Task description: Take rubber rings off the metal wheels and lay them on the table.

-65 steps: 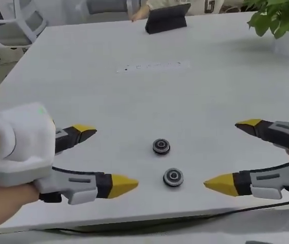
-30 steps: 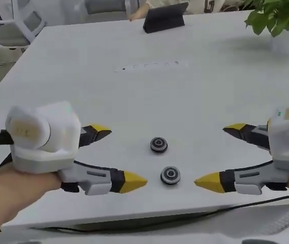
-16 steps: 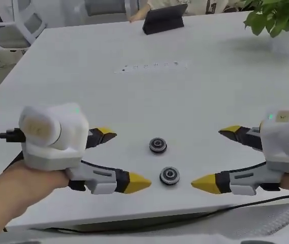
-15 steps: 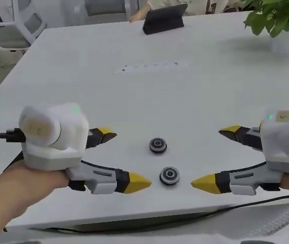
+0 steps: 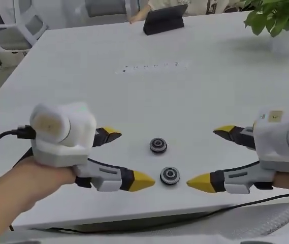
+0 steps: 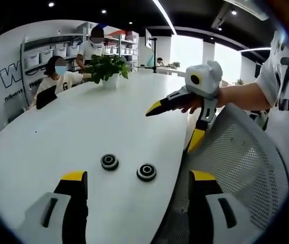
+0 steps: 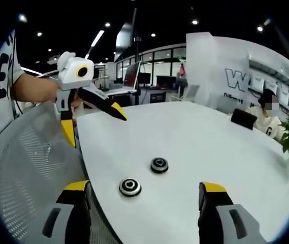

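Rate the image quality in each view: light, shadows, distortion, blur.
Head view: even, soft light, with only faint shadows under the wheels; the picture is slightly soft overall. Left gripper view: fisheye bends the table edge, and the windows are blown out. Right gripper view: same bending, a dark ceiling with bright lamps, and the wheels look sharp.

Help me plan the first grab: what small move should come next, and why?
Probably ease the left hand-held gripper inward so its open jaws bracket the nearer wheel. It and the right hand-held gripper stand open, touching nothing, and that wheel lies just beyond the left one's yellow tip.
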Motion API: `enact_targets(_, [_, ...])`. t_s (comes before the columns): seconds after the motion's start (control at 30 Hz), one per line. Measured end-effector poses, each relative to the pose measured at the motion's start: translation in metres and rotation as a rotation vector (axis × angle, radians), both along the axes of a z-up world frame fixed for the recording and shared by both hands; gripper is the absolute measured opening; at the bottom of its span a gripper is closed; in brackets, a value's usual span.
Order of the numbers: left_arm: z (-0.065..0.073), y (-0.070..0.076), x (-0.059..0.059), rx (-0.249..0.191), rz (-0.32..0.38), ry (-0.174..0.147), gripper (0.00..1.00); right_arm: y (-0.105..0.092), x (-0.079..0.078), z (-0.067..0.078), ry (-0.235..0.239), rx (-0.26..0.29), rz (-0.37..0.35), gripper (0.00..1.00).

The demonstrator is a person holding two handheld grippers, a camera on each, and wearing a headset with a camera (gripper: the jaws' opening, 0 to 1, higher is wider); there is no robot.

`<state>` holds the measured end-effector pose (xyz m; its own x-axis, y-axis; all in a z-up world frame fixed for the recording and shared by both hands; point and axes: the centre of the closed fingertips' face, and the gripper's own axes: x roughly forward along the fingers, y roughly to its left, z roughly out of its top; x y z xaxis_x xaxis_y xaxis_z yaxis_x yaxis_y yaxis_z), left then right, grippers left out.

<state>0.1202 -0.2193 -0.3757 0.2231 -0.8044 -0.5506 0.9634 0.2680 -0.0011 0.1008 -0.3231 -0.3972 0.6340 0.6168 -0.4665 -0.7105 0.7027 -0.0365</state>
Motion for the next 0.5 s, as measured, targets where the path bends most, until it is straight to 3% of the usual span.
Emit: enact_targets(0.5, [-0.0098, -0.0066, 0.0008, 0.035, -0.023, -0.005, 0.79, 0.0041, 0.0030, -0.0059, 0.002, 0.006, 0.012, 0.86])
